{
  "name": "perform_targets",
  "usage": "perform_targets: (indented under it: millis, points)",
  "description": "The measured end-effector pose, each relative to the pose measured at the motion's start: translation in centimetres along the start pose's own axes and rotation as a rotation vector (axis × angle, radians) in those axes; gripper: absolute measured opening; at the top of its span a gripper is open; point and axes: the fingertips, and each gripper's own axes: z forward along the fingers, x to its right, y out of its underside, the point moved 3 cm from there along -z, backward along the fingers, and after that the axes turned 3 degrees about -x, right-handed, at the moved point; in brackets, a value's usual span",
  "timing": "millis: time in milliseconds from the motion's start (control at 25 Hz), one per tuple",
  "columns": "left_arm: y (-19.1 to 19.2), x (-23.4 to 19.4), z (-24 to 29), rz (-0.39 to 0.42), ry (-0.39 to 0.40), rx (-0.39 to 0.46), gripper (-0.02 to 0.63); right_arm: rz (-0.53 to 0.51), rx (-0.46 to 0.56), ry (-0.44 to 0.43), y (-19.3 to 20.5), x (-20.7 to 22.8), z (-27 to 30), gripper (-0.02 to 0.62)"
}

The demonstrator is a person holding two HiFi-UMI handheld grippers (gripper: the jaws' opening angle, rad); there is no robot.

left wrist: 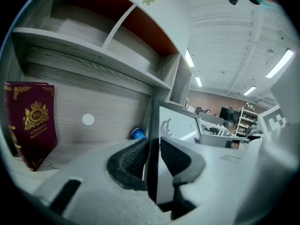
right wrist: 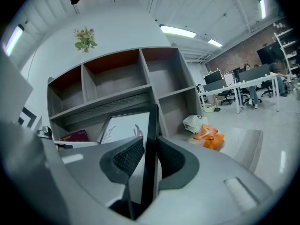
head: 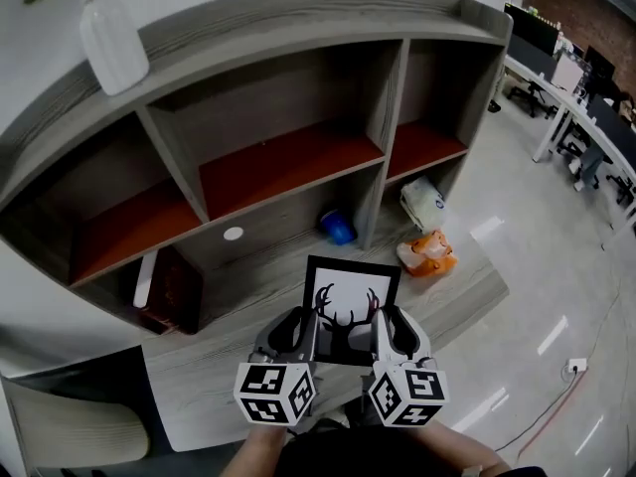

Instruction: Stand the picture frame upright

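The picture frame (head: 350, 306), black-rimmed with a deer-antler print on white, is held off the grey desk (head: 467, 296) and tilted toward me. My left gripper (head: 310, 331) is shut on its lower left side, and my right gripper (head: 384, 331) is shut on its lower right side. In the left gripper view the frame's black edge (left wrist: 152, 125) runs up between the pads of the left gripper (left wrist: 153, 151). The right gripper view shows the frame (right wrist: 124, 125) clamped the same way in the right gripper (right wrist: 151, 149). The frame's bottom edge is hidden behind the grippers.
A grey shelf unit (head: 298, 97) with red-backed compartments rises behind the desk. A maroon book (head: 171, 291) leans at the left. A blue cup (head: 338, 229) sits under the lower shelf. A white bag (head: 422, 205) and an orange bag (head: 429, 254) lie at the right. A white vase (head: 111, 40) stands on top.
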Motion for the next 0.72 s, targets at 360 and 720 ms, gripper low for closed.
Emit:
perform_targets:
  millis: [360, 720]
  points:
    - [-1.3, 0.9, -2.0, 0.005, 0.03, 0.053, 0.075, -0.018, 0.051, -0.003, -1.7, -1.0, -1.7, 0.081]
    - [-2.2, 2.6, -2.3, 0.064, 0.067, 0.079, 0.072, -0.02, 0.119, 0.022, -3.2, -0.5, -3.1, 0.083]
